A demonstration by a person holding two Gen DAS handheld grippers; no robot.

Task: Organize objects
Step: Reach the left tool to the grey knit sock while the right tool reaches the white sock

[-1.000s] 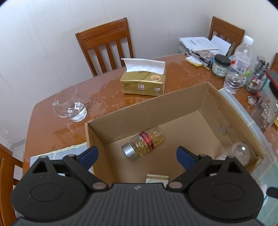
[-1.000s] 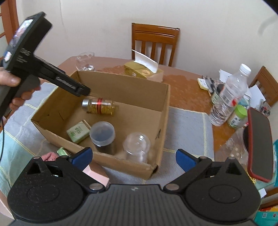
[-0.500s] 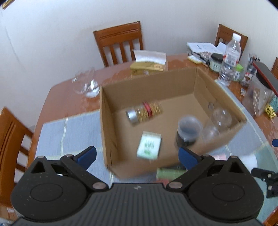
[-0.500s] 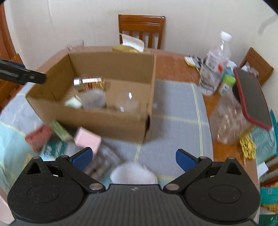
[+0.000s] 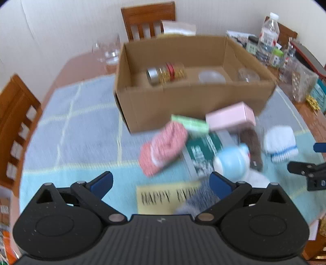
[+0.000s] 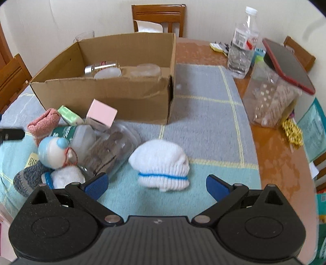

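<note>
An open cardboard box (image 5: 183, 106) (image 6: 114, 95) stands on the mat and holds a jar of gold capsules (image 5: 166, 73) and clear plastic jars (image 6: 145, 70). In front of it lies a pile: a pink sock roll (image 5: 163, 146) (image 6: 43, 124), a pink box (image 5: 230, 118) (image 6: 102, 112), a green packet (image 6: 69, 115), a blue-and-white figurine (image 5: 232, 161) (image 6: 54, 151), a clear jar on its side (image 6: 110, 150) and a grey sock (image 6: 28, 178). A white sock roll with a blue stripe (image 6: 161, 165) (image 5: 280, 143) lies just ahead of my open, empty right gripper (image 6: 156, 184). My left gripper (image 5: 161, 182) is open and empty above a yellow card (image 5: 163, 198).
A water bottle (image 6: 242, 46), a clear container with a red lid (image 6: 275, 89) and gold trinkets (image 6: 292, 132) stand at the right on the wooden table (image 6: 281, 155). A tissue box (image 5: 177, 28), a glass (image 5: 107, 50) and chairs (image 6: 159, 18) are behind the box.
Both grippers have pulled back and lowered from over the box to the pile in front of it. Both stayed open and empty.
</note>
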